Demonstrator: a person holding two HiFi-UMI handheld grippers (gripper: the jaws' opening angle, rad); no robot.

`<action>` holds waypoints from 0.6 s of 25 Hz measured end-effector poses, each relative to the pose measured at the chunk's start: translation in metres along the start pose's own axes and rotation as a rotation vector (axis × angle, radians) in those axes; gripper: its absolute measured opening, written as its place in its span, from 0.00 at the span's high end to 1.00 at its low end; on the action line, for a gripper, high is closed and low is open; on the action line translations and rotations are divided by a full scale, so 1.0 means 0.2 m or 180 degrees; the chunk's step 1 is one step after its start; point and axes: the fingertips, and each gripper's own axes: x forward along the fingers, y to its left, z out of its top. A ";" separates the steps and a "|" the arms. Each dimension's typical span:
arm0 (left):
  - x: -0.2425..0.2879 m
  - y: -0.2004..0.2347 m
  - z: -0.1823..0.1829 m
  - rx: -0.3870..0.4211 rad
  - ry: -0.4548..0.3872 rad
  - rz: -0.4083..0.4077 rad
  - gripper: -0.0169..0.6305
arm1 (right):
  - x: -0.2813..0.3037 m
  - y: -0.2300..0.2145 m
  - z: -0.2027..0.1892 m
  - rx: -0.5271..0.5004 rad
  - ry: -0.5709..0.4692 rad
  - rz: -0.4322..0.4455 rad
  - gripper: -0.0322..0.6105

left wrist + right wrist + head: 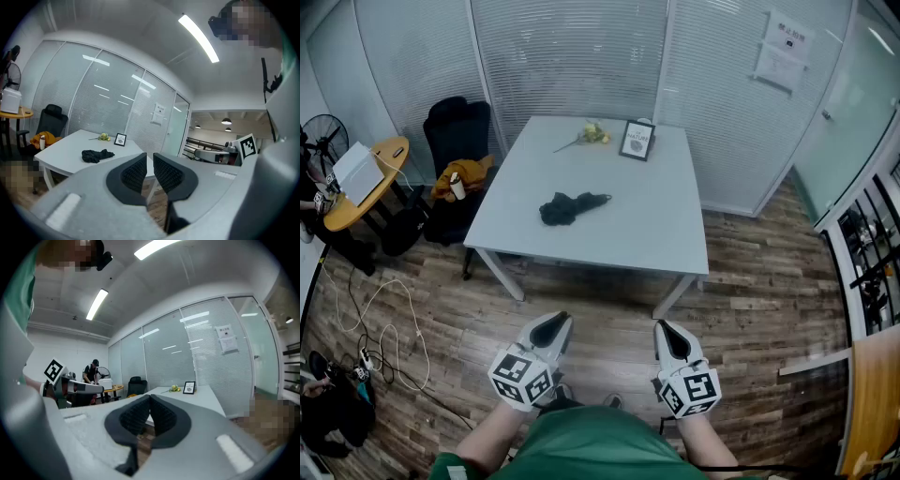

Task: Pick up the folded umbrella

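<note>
Black and loosely bunched, the folded umbrella [572, 207] lies on the white table [661, 230], about at the middle of the top, with its narrower end pointing toward the table's right side. It is well apart from both of my grippers; neither touches it or the table.

I hold my 2 grippers low in front of my green shirt [581, 448], over the wooden plank floor [750, 319], short of the table's near edge. Both point roughly level toward the table. My left gripper [551, 328] has its ribbed black pads drawn close, only a thin slit between the tips, closed on themselves. My right gripper [672, 339] has its pads meeting at the tips, likewise shut and holding only itself. Each carries its marker cube at the back, near my wrist.

At the far edge of the table a small black picture frame [637, 141] stands upright, and just beside it, to the left, lies a yellow flower sprig [591, 133]. Left of the table stands a black office chair [457, 127] with an orange cloth [461, 176] on its seat. Further left is a round wooden side table [380, 155] with a white box on it. Frosted glass walls with blinds close the room behind.
</note>
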 end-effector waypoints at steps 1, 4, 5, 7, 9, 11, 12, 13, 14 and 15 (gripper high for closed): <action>-0.02 0.03 0.00 0.0006 0.0001 0.0023 0.89 | 0.01 0.03 0.00 -0.0022 -0.0001 -0.0009 0.95; -0.10 0.11 -0.01 0.0015 0.0028 0.0079 0.89 | 0.03 0.12 -0.01 -0.0041 0.0008 -0.0031 0.95; -0.13 0.13 -0.01 0.0016 0.0039 0.0095 0.89 | 0.03 0.15 -0.01 -0.0039 0.0019 -0.0034 0.95; -0.17 0.18 -0.01 0.0007 0.0045 0.0114 0.89 | 0.05 0.19 -0.02 -0.0035 0.0042 -0.0033 0.95; -0.19 0.24 0.01 0.0038 0.0036 0.0115 0.89 | 0.09 0.23 -0.01 0.0004 0.0002 -0.0036 0.95; -0.21 0.31 0.02 0.0104 0.0027 0.0129 0.89 | 0.14 0.26 0.02 0.0071 -0.0079 -0.0055 0.95; -0.23 0.35 0.03 0.0125 0.0021 0.0137 0.89 | 0.17 0.28 0.02 0.0082 -0.0097 -0.0080 0.95; -0.24 0.39 0.03 0.0132 0.0016 0.0135 0.89 | 0.20 0.30 0.03 0.0073 -0.0098 -0.0115 0.95; -0.25 0.43 0.03 0.0126 0.0012 0.0124 0.89 | 0.22 0.32 0.03 0.0054 -0.0091 -0.0155 0.95; -0.26 0.47 0.03 0.0113 0.0012 0.0107 0.89 | 0.25 0.34 0.03 0.0039 -0.0084 -0.0194 0.95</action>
